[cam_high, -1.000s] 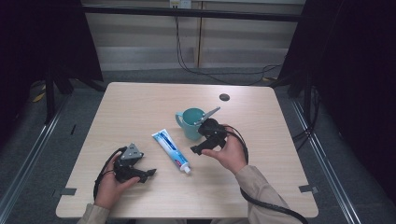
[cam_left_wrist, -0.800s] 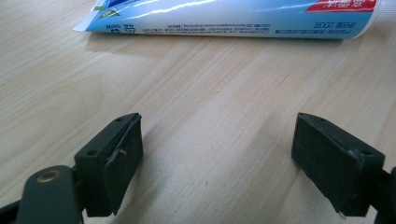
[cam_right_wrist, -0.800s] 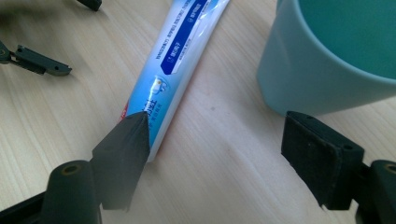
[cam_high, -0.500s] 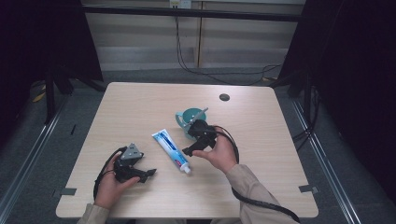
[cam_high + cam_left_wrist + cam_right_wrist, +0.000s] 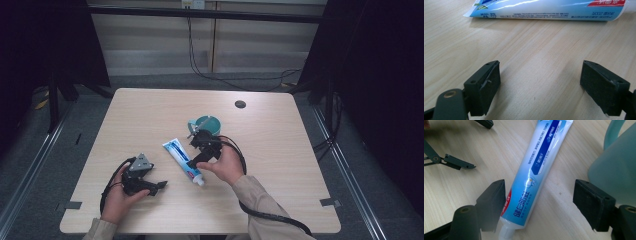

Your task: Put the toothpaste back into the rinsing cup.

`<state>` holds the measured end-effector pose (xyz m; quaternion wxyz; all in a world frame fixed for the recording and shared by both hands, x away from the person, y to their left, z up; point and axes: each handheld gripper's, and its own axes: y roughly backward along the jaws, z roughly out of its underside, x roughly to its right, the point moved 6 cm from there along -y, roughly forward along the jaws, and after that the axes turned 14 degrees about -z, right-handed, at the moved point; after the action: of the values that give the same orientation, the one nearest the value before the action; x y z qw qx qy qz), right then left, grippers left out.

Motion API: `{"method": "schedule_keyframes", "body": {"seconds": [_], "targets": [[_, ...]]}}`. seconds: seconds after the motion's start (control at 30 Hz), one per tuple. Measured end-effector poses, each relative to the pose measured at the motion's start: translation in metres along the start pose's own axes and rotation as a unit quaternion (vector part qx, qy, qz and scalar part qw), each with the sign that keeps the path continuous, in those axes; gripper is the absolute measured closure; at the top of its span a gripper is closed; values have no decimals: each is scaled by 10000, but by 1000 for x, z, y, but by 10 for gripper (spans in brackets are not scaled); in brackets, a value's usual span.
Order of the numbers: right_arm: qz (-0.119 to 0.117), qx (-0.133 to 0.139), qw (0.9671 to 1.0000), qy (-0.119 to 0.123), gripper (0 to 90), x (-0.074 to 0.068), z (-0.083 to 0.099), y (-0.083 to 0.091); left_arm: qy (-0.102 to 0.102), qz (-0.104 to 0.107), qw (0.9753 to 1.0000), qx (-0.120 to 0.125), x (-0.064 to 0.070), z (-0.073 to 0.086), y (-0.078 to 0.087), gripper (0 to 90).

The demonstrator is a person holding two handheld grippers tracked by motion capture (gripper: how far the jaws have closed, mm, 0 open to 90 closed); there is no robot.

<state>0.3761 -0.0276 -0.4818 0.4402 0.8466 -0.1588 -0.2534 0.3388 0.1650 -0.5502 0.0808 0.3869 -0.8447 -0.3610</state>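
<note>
Jaws of the right gripper stand wide apart, straddling the toothpaste tube near its cap, gripping nothing yet. The tube lies flat on the tabletop just beside the teal cup. The left gripper gapes too, empty, near the tube. Grasping and lifting look undone.

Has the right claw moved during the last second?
Yes. The right claw has moved left and toward the person, away from the mug, and is now over the toothpaste, open.
</note>
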Motion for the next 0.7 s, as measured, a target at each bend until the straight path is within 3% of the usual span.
{"method": "schedule_keyframes", "body": {"seconds": [0.7], "targets": [[-195,-194,9996,-23,304,-3,-3,-25,-10,0,10000,-5,0,0,0,163]]}}
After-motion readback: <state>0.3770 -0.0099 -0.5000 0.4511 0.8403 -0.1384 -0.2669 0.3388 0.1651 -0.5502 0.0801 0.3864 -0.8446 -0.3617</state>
